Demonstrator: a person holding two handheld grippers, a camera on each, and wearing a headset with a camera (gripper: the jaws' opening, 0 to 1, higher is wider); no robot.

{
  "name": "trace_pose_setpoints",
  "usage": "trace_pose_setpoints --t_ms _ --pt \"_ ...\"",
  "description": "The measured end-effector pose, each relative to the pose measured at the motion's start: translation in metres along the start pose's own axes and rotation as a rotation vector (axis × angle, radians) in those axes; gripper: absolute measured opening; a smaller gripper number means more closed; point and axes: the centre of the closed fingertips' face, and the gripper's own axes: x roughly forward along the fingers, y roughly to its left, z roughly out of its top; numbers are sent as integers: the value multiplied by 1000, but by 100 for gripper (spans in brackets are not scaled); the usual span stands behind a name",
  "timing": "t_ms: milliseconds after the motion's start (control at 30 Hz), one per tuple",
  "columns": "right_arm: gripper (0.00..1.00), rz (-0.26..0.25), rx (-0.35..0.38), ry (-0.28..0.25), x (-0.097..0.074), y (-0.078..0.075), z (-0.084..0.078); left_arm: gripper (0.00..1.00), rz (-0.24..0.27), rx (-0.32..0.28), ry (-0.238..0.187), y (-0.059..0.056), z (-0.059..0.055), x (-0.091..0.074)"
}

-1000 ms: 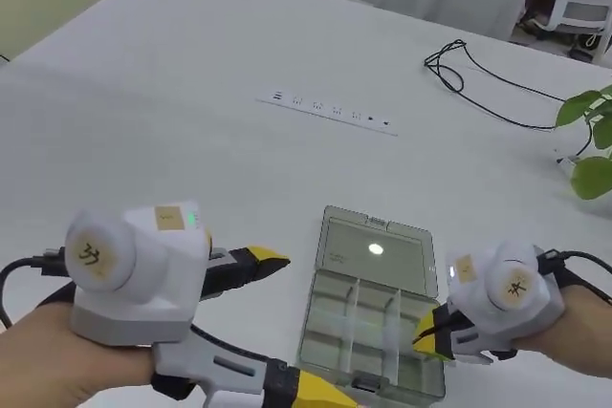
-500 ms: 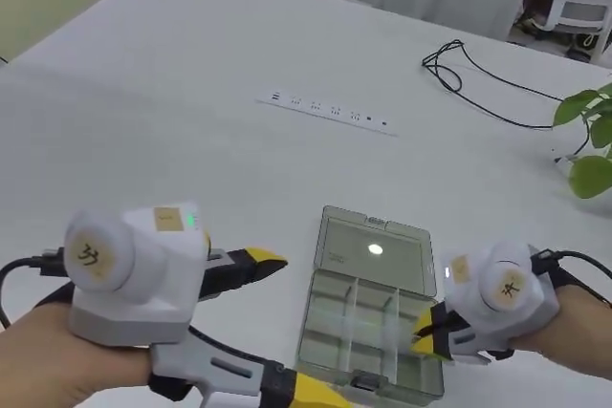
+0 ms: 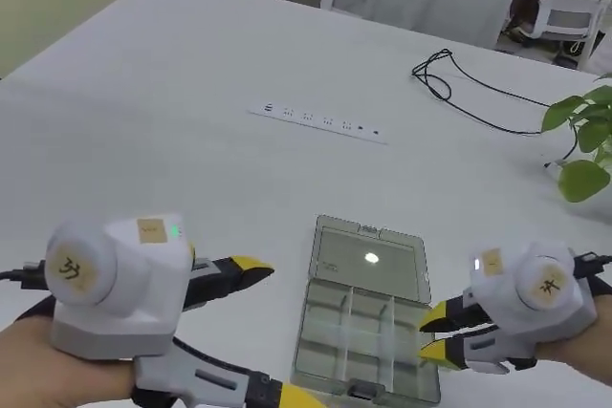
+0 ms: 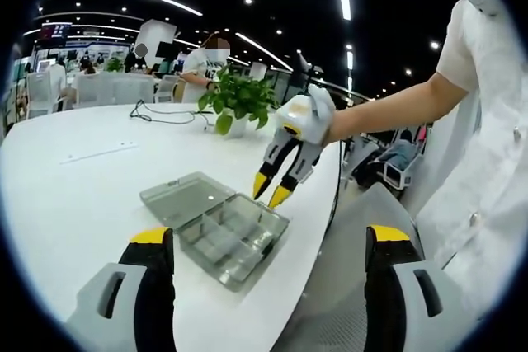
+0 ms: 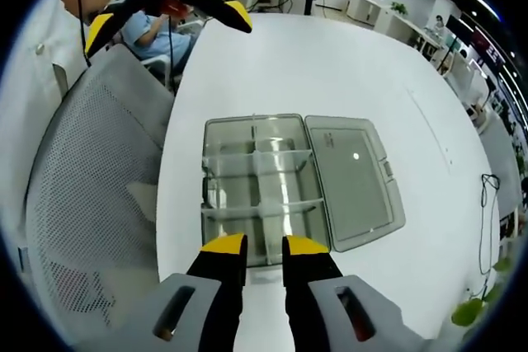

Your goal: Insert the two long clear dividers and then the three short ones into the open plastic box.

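Tongs on the left, the left tongs (image 3: 273, 330), are held low over the near edge of the white counter (image 3: 172, 93). Their two yellow-tipped jaws are wide apart with nothing between them. Just to the right of them sits the box (image 3: 308, 336), close to the counter's near edge. It is made of see-through grey plastic, and it is open. Its lid (image 3: 373, 253) lies flat on the counter behind it, with a bright spot of light shining on it. Inside the box stand clear dividers (image 5: 257, 205). Long ones run across it and short ones cross between them, so the box is cut into small rooms. How many short ones there are I cannot tell. At the box's right side are the right tongs (image 3: 432, 333), with their yellow tips just beside the box's front corner. Their jaws are a little apart and hold nothing. Farther back lies a black cord (image 3: 427, 83), and at the far right is a green plant (image 3: 583, 179).
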Motion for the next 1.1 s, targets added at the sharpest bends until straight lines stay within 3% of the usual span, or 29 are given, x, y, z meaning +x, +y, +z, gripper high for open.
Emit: trace_pose_setpoints --t_ms 667,1100 --pt "35 -173 222 -198 -70 5 13 100 3 50 31 5 -1 -12" --pt "52 -251 357 -266 -93 22 -18 100 11 62 63 10 -9 -17"
